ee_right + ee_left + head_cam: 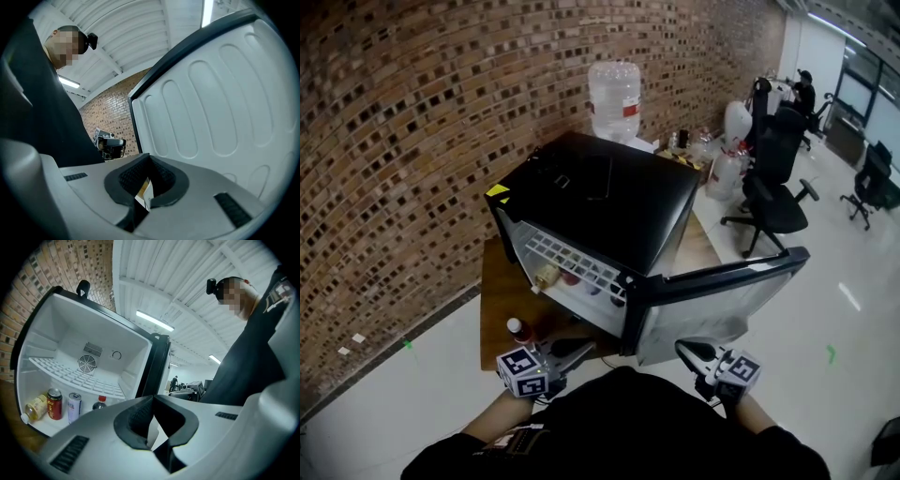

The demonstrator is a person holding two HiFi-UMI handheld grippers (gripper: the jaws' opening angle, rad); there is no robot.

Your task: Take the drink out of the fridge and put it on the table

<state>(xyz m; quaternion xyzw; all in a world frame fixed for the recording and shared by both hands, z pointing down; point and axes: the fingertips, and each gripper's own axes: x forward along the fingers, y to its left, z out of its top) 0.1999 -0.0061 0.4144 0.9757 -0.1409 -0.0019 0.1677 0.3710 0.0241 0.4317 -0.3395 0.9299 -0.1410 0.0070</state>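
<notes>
You hold both grippers low in front of the open fridge, which sits on a wooden table against the brick wall. Your left gripper points level at the open compartment, and its own view shows its fingers pressed together at the tips with nothing pinched. Your right gripper sits just below the door, which is swung wide to your right. Its fingers are likewise pressed together on nothing, and the door's ribbed white liner fills its view. The drinks are all inside the fridge, standing in a row on its floor under the wire shelf: a yellowish bottle lying tilted at the left, a red can, a pale can and a dark bottle with a red cap. Neither gripper touches any of them. In the head view another red-capped bottle shows near the table's front edge, just beside your left gripper.
</notes>
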